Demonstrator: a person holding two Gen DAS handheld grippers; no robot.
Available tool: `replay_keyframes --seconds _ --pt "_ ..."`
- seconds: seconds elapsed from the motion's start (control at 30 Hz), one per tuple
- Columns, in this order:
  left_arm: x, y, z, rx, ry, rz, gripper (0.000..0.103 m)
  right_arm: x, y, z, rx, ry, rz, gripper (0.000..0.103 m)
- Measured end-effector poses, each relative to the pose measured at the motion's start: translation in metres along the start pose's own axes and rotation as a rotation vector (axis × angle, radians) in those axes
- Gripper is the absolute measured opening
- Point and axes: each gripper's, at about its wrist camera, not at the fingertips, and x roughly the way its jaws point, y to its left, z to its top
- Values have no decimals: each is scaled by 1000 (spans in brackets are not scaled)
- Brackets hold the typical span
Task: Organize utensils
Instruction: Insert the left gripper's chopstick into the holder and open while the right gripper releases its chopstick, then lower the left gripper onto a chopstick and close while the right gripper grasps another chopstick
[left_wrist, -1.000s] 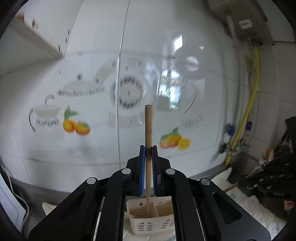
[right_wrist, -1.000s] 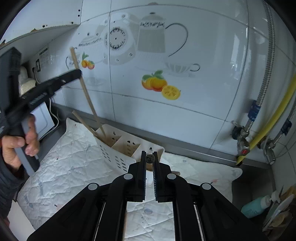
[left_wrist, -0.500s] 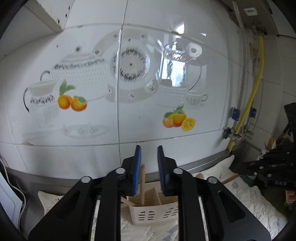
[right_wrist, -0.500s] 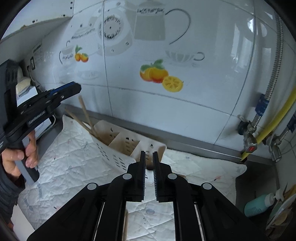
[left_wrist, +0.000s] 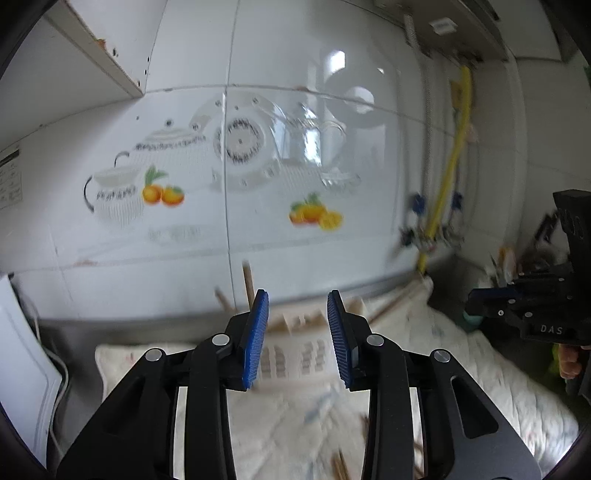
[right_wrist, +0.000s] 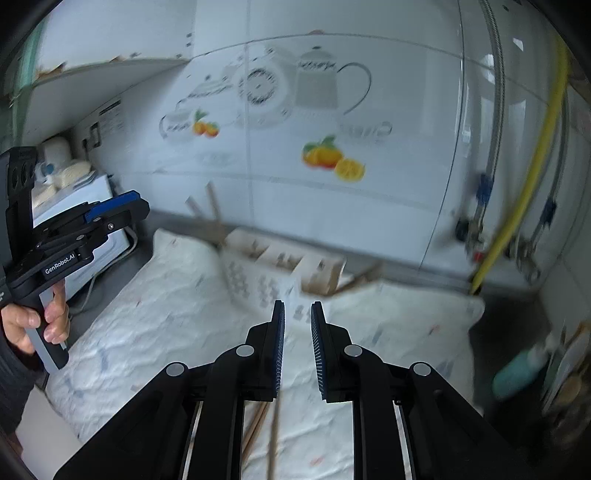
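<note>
A white slotted utensil holder (right_wrist: 266, 269) stands on a quilted white mat (right_wrist: 155, 314) against the tiled wall; it also shows in the left wrist view (left_wrist: 295, 343). Two wooden chopsticks (right_wrist: 210, 206) stand in its left end, also visible in the left wrist view (left_wrist: 246, 284). More chopsticks (right_wrist: 271, 435) lie on the mat below my right gripper. My left gripper (left_wrist: 297, 321) is open and empty, above and in front of the holder. My right gripper (right_wrist: 297, 325) is open and empty, just in front of the holder.
A wooden utensil (right_wrist: 360, 278) lies against the holder's right side. A yellow hose and pipes (right_wrist: 517, 206) run down the right wall. A teal bottle (right_wrist: 521, 373) lies at the right. A white appliance (right_wrist: 74, 206) stands at the left.
My left gripper opened and let the chopstick drop into the holder, then pulled back. My right gripper opened slightly and both views are blurred by motion.
</note>
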Motion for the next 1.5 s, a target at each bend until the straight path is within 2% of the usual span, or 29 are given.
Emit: replay_keyframes --seconds 0.17,0.4,0.6,0.8,1.0,1.07,1.13,1.5 --pt "-29 -11 -51 4 68 -9 36 -6 17 -64 12 18 1 15" --pt "-43 -10 -132 -89 222 -41 38 4 24 -153 119 81 14 15" --pt "-50 -15 -191 -136 334 -73 38 15 27 -201 143 134 -31 15" --pt "-48 -27 -227 -167 418 -110 37 21 25 -221 170 155 -39 14" --pt "-38 -33 -239 -185 457 -112 25 24 25 -228 182 162 -35 14" --pt "-34 -33 -242 -187 469 -100 25 24 25 -229 186 163 -34 14" --pt "-32 -34 -244 -183 480 -94 19 24 25 -230 188 163 -33 13" --pt "-22 -46 -248 -121 498 -12 20 28 28 -235 178 160 -42 12"
